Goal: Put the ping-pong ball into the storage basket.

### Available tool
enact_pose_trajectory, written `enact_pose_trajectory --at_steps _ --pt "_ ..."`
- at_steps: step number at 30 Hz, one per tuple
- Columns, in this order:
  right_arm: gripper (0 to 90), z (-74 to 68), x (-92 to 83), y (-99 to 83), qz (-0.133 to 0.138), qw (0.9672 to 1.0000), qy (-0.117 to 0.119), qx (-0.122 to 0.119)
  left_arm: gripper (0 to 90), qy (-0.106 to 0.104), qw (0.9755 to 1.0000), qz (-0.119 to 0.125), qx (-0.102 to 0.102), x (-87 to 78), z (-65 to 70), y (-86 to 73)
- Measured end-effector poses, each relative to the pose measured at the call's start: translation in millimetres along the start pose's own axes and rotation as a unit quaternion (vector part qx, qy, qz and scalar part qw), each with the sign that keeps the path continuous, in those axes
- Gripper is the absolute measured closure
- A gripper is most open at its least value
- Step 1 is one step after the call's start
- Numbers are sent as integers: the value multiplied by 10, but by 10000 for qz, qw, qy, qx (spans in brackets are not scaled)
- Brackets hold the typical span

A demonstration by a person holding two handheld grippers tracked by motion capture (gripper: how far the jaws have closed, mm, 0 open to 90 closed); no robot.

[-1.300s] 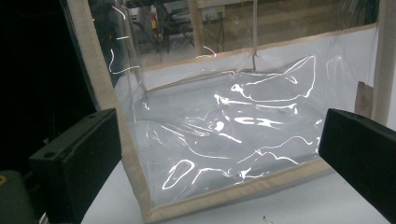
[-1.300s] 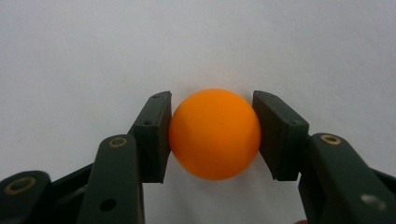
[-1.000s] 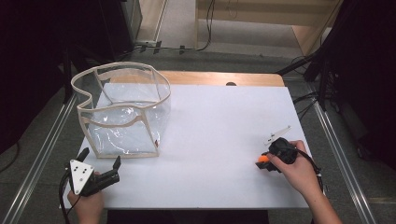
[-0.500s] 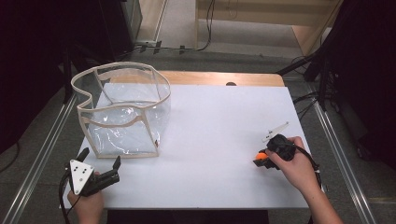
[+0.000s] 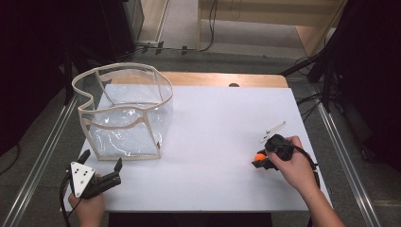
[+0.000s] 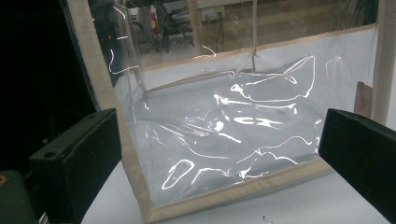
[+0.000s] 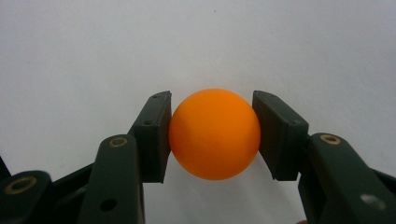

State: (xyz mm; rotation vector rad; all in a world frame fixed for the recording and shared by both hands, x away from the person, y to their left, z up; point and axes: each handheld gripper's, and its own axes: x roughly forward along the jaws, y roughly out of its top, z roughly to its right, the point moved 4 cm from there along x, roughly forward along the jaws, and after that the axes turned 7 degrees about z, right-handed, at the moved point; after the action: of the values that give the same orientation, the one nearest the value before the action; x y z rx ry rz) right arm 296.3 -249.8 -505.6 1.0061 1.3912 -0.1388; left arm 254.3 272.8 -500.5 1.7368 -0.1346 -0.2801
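An orange ball (image 7: 214, 134) sits squeezed between the two black pads of my right gripper (image 7: 212, 135), just above the white table. From above, the same ball (image 5: 259, 157) shows as an orange spot at the tip of my right gripper (image 5: 261, 161), at the table's right side. My left gripper (image 5: 101, 170) rests at the front left corner, jaws wide apart with nothing between them. It faces a clear plastic bag with beige trim (image 5: 124, 113), which stands open-topped at the left. In the left gripper view the bag (image 6: 224, 135) stands just past the open jaws.
The white table top (image 5: 217, 127) has a wooden strip along its far edge. A small pale clip-like item (image 5: 273, 131) lies just beyond my right hand. Metal rails run down both sides of the table, with dark floor and cables around.
My right hand has shifted slightly toward the left and nearer the front edge, with the orange ball in its jaws. The left gripper and the bag have stayed put.
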Motion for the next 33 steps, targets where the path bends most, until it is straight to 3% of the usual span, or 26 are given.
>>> enact_pose_trajectory --at_steps 33 --pt "475 -116 61 391 -16 9993 191 -336 0 -15 10000 5 -29 -10 -4 0"
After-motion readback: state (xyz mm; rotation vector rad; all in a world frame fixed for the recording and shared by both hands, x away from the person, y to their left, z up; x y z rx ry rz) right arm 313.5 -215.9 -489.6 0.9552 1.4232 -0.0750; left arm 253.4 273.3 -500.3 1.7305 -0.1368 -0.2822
